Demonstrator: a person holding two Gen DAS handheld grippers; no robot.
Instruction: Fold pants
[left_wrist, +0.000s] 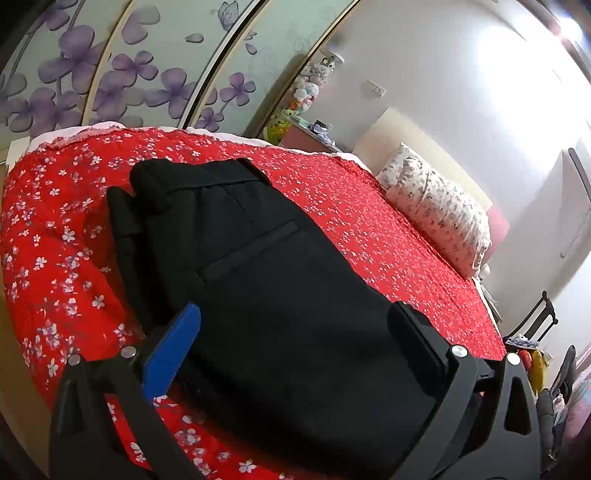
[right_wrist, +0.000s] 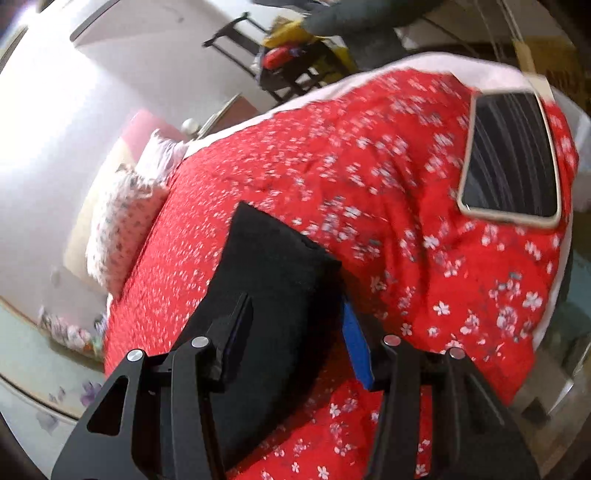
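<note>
Bedroom: red flowered quilt (left_wrist: 369, 229) covers the bed; wardrobe doors (left_wrist: 110, 74) with purple blossoms stand past its far edge, and a white wall is at the head.
Pillow: a pale printed pillow (left_wrist: 436, 210) lies at the head edge of the bed.
Pants: the black pants (left_wrist: 266, 280) lie on the quilt, folded into a thick stack. In my left view the waistband end lies toward the wardrobe-side edge with a welt pocket facing up, and more dark cloth shows at the stack's left side.
Left gripper: my left gripper (left_wrist: 295, 328) has its jaws spread wide. The blue pad is at the stack's left border and the black one over its right part, with the cloth lying between them and not pinched.
Right gripper: my right gripper (right_wrist: 295, 325) has its jaws half spread around a folded corner of the pants (right_wrist: 273, 273). Both pads are close against the cloth, though I cannot tell whether they press it.
Phone: a phone (right_wrist: 513, 155) in a pale case lies screen-up near the quilt's far corner, well apart from the pants.
Background: a dark chair (right_wrist: 280, 62) piled with bright things stands beyond the bed.
</note>
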